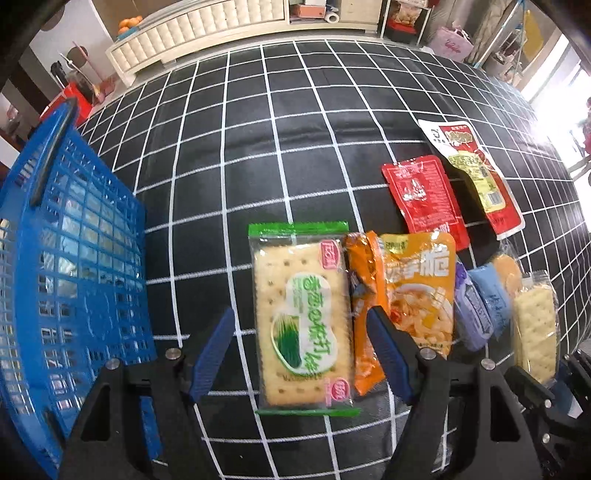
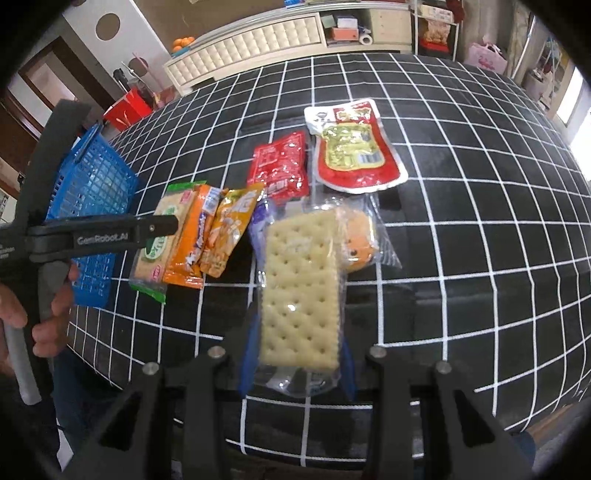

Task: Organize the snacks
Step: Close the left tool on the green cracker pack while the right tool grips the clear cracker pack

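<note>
The left gripper [image 1: 301,354] is spread wide, its two blue pads on either side of the green-edged cracker pack [image 1: 301,314], which lies flat on the black checkered cloth [image 1: 258,147]. The left pad [image 1: 214,354] stands over bare cloth with a gap to the pack; the right pad [image 1: 388,350] sits over the orange snack bag [image 1: 364,314], which lies against the pack's right edge. I cannot tell if this pad touches the bag.

The right gripper [image 2: 297,363] is clamped on a clear-wrapped cracker pack [image 2: 301,295], holding it by the near end; the pack points away from the camera, over the cloth.

The blue basket [image 1: 74,277] stands at the left, with a strip of open cloth between it and the green-edged pack. Beyond the snacks, the far part of the cloth is free up to a cream padded cabinet [image 1: 207,26].

To the right the room is crowded. A yellow-orange pouch [image 1: 421,288] lies just beside the orange bag, then a purple packet [image 1: 472,314] and a light blue packet [image 1: 491,299]. Further back lie a red sachet [image 1: 424,199] and a larger red and yellow pouch [image 1: 476,173], their edges close together. An orange bun in clear wrap [image 2: 360,240] lies behind the held pack. A person's hand [image 2: 44,314] grips the left tool's handle near the front edge of the cloth.
</note>
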Motion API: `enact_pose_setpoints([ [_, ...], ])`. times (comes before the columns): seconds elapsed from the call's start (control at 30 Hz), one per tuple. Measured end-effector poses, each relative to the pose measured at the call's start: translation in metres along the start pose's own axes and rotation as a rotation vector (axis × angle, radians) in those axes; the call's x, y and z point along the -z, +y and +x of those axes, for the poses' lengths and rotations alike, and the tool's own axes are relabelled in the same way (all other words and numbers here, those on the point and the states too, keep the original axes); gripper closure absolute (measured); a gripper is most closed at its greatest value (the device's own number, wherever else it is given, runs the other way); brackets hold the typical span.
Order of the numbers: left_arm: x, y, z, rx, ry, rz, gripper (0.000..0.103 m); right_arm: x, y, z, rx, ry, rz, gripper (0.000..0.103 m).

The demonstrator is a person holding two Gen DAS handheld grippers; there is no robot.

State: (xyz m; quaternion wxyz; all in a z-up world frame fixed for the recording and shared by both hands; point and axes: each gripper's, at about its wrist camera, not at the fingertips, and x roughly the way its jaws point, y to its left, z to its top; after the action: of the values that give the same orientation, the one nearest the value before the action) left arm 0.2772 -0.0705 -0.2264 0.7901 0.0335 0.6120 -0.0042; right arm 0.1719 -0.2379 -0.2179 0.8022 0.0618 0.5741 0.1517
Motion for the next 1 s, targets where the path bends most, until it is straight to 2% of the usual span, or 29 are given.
enact_pose_setpoints([
  [0.1, -0.007, 0.003, 0.007, -0.021, 0.015, -0.008, 0.031, 0.001, 0.003, 0.000, -0.005, 0.000, -0.008, 0.061],
  [0.23, -0.016, 0.002, 0.024, 0.035, 0.058, -0.020, 0.031, 0.003, 0.006, 0.001, -0.005, 0.004, -0.018, 0.061],
  [0.33, -0.016, 0.008, 0.034, 0.027, 0.068, -0.021, 0.031, 0.003, 0.006, 0.001, -0.002, 0.004, -0.017, 0.061],
  [0.6, 0.004, 0.003, 0.056, 0.015, 0.072, -0.005, 0.031, 0.000, 0.007, 0.004, -0.003, 0.009, -0.016, 0.061],
  [0.67, 0.010, 0.006, 0.053, 0.022, 0.068, -0.026, 0.038, 0.000, 0.008, 0.005, -0.001, 0.010, -0.017, 0.061],
  [0.7, 0.017, 0.006, 0.052, 0.026, 0.057, -0.028, 0.048, 0.000, 0.008, 0.005, -0.001, 0.010, -0.016, 0.061],
  [0.9, 0.036, -0.003, 0.035, 0.039, 0.023, -0.001, 0.051, -0.001, 0.011, -0.001, 0.000, -0.001, -0.015, 0.061],
  [1.0, 0.048, -0.003, 0.017, 0.070, -0.009, -0.009, 0.051, -0.002, 0.013, -0.007, 0.002, -0.013, -0.017, 0.061],
])
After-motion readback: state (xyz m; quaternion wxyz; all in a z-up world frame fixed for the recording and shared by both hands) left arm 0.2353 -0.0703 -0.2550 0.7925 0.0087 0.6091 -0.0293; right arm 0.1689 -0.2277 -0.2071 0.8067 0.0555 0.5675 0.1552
